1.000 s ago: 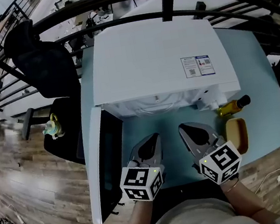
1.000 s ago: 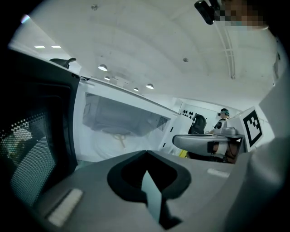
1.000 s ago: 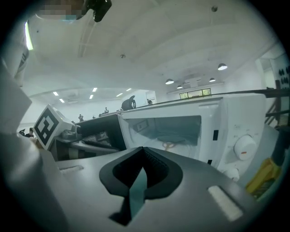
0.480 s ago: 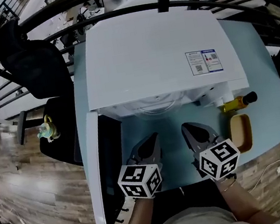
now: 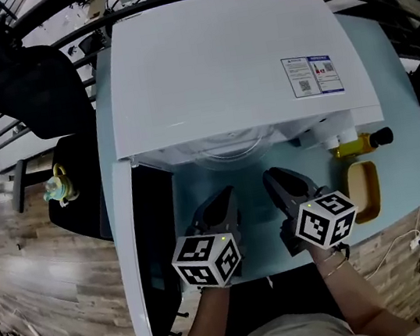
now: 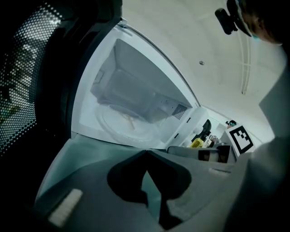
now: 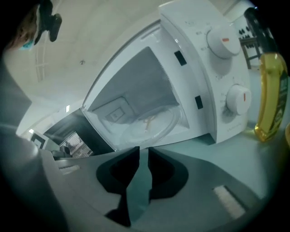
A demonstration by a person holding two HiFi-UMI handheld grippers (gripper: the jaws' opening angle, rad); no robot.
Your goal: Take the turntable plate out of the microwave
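- The microwave [image 5: 232, 57] sits at the far side of the table [image 5: 253, 216]. Its door [image 5: 143, 269] is swung out to the left and toward you, so the cavity faces you with nothing in the way.
- The turntable plate [image 7: 152, 121] lies flat on the cavity floor, inside the oven. Neither tool touches it, and its near rim sits just behind the sill.
- Your left gripper [image 6: 145, 153] has its jaws pressed together at the tips with nothing between them. It hovers low over the table just in front of the opening, left of centre, pointing into the cavity. It looks lined up but not yet ready to take anything.
- Your right gripper [image 7: 142, 152] sits just beside it on the right, aimed at the plate's near rim. Its jaws have just been opening and now show a narrow gap with nothing in it. I judge that you are readying it to take the rim.
- Holding the two side by side suits a wide, flat glass disc, with one grip on each side of the near edge. For that, the left jaws would have to part too.
- The oil bottle [image 5: 358, 146] and the wooden dish [image 5: 364, 190] stand to the right, by the control panel, close to your right hand. Allow for them when you bring the plate out.
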